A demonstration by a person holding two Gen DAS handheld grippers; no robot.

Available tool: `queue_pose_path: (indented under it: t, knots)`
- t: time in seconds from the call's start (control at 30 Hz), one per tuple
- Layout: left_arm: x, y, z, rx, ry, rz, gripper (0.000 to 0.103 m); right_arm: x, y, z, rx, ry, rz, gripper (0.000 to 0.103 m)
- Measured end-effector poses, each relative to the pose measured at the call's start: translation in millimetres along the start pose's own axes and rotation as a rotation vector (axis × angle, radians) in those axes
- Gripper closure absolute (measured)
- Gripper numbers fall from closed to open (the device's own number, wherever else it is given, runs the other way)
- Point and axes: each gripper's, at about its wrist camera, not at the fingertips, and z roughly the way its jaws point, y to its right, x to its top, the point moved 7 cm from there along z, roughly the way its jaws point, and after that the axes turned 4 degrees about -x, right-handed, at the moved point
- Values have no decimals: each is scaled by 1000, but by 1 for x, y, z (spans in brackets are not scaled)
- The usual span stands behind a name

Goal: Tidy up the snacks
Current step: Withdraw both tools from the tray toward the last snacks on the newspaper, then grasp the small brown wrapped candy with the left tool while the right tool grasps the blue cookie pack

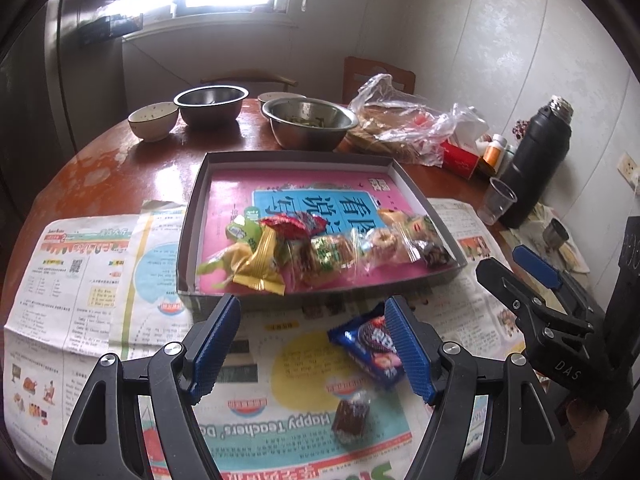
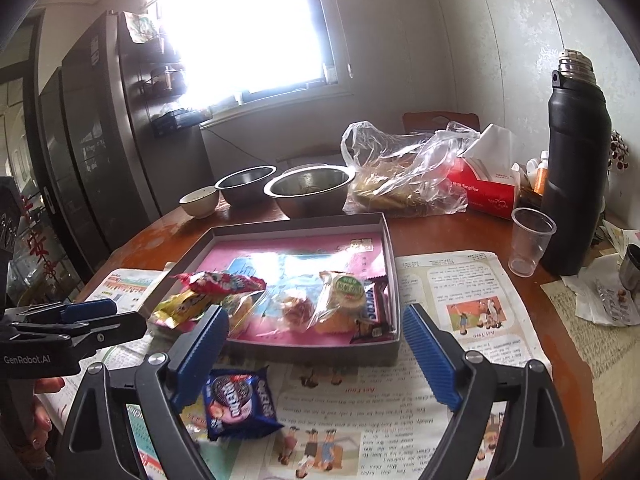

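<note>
A shallow grey box lined with a pink book cover lies on the newspaper and holds several wrapped snacks along its near side: a yellow packet, a red packet, a clear-wrapped pastry and a dark chocolate bar. In front of the box lie a blue cookie packet and a small brown wrapped sweet. My left gripper is open above the newspaper, nothing between its pads. My right gripper is open wide before the box, empty; it also shows at the right.
The newspaper covers the near part of a round wooden table. Behind the box stand steel bowls, a ceramic bowl, a plastic bag, a red tissue box, a clear cup and a black flask.
</note>
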Motion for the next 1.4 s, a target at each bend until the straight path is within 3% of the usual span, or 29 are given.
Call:
queue_pose_path:
  t: [0.53,0.93,1.4]
  knots:
    - [-42,3,-16,-5,-21,26,27,-24,-17,-26,30,1,-13,6]
    - [-70,8,-7,-48,-96,50,27,-32,-26,-34,64,-3,-21,2]
    - [-90,20,23,-113,-166,65,30,-56,-40,-16,107,-120,-55,2]
